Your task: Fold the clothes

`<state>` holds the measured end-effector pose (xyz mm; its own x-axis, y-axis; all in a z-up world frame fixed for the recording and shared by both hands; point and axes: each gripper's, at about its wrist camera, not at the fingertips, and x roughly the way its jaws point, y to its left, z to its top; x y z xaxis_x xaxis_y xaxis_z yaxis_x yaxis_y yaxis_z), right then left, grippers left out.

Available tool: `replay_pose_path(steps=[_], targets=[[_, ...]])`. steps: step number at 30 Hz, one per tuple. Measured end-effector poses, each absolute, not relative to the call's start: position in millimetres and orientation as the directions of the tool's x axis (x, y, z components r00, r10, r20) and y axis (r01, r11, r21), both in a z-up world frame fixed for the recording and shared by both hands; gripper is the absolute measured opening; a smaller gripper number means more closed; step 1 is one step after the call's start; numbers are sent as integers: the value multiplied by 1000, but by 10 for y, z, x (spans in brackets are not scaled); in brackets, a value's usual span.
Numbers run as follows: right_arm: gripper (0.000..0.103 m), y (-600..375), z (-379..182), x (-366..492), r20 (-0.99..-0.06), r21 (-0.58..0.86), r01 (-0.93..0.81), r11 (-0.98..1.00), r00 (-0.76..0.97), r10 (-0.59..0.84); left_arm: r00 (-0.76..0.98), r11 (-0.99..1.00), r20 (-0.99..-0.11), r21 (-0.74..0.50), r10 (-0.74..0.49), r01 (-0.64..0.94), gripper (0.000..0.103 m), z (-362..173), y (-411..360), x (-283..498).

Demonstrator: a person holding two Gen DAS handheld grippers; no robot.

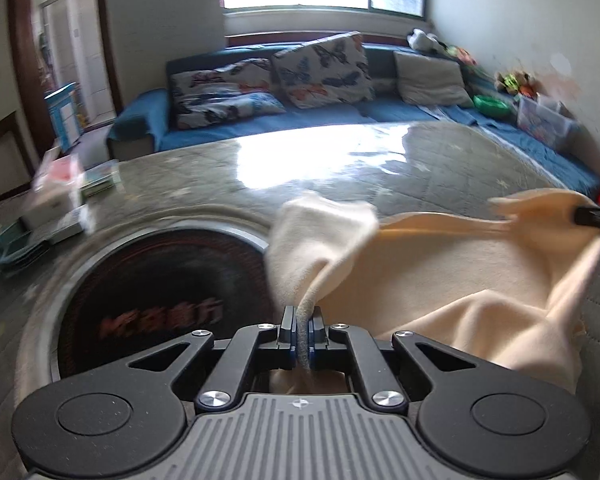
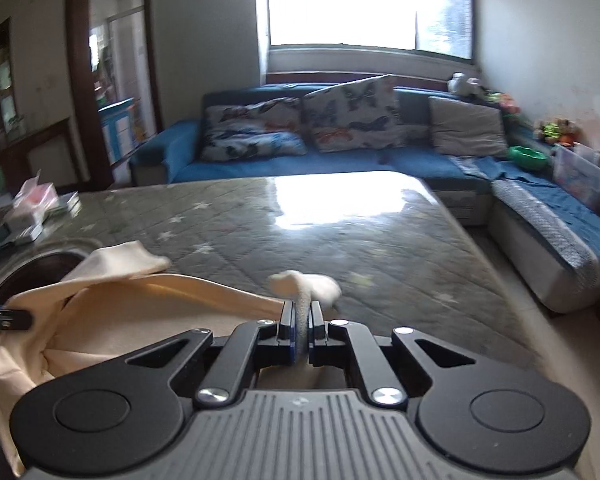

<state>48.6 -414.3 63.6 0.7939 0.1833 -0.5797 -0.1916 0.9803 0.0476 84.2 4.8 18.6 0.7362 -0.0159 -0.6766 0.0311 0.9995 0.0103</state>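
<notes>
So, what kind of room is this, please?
Most likely a living room in a home. A blue corner sofa with butterfly cushions stands under a window, and both grippers, left gripper and right gripper, hold a cream garment over a table.

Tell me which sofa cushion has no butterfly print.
The plain grey cushion, rightmost on the blue sofa; the other two show butterflies.
</notes>
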Motion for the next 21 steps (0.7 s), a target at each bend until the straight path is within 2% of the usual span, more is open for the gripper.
replay_pose_path(steps=[9, 15, 16, 18, 20, 21], targets=[[5, -4832, 504, -185, -591, 58, -8, 998, 805, 41, 691, 991, -723, -108, -27, -75, 5, 168, 610, 110], [9, -5149, 210, -488, -671, 64, 99, 993, 741, -31, 648, 985, -760, -143, -46, -98, 6, 63, 776, -243], [10, -5197, 182, -504, -679, 70, 109, 992, 733, -33, 646, 986, -762, -136, -38, -102, 10, 51, 785, -275], [15, -5242, 172, -531, -682, 71, 119, 990, 730, -39, 659, 987, -752, -125, -28, -100, 11, 60, 788, -341], [19, -5219, 194, -546, -672, 52, 108, 993, 739, -46, 684, 993, -729, -82, 0, -87, 18, 105, 737, -412], [21, -5193, 213, -548, -664, 38, 98, 994, 746, -48, 699, 996, -715, -52, 18, -79, 25, 133, 700, -449]])
